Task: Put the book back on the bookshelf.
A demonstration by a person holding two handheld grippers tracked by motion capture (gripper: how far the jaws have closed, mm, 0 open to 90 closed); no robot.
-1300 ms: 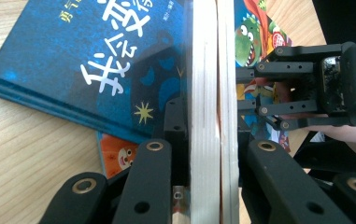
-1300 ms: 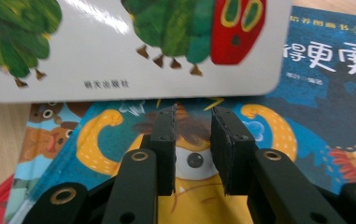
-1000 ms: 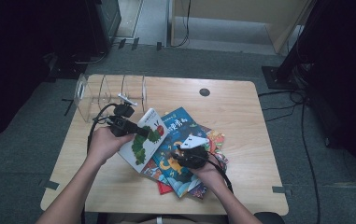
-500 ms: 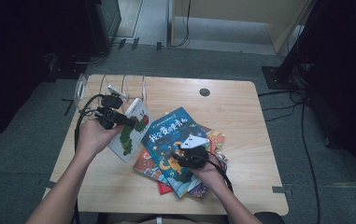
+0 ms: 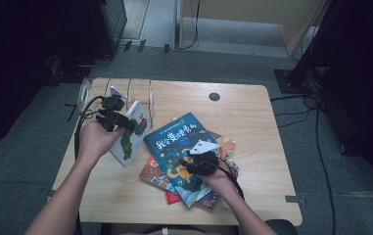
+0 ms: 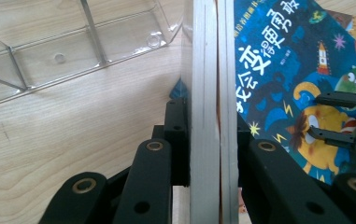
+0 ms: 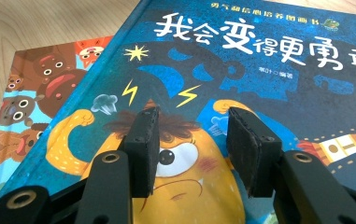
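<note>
The left gripper (image 5: 125,122), clamped on the white hardcover picture book (image 5: 131,133), has carried it off the pile toward the clear plastic rack (image 5: 118,93). The right gripper (image 7: 192,149), its jaws apart and just opening, hovers over the blue monster-cover book (image 7: 241,70). Slotting comes next.

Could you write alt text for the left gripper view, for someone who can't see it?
The left gripper clamps a white book edge-on between its two black jaws, above a wooden table. A clear plastic rack lies at the upper left. At the right is a blue picture book with a yellow monster on its cover, and the other gripper over it.
</note>
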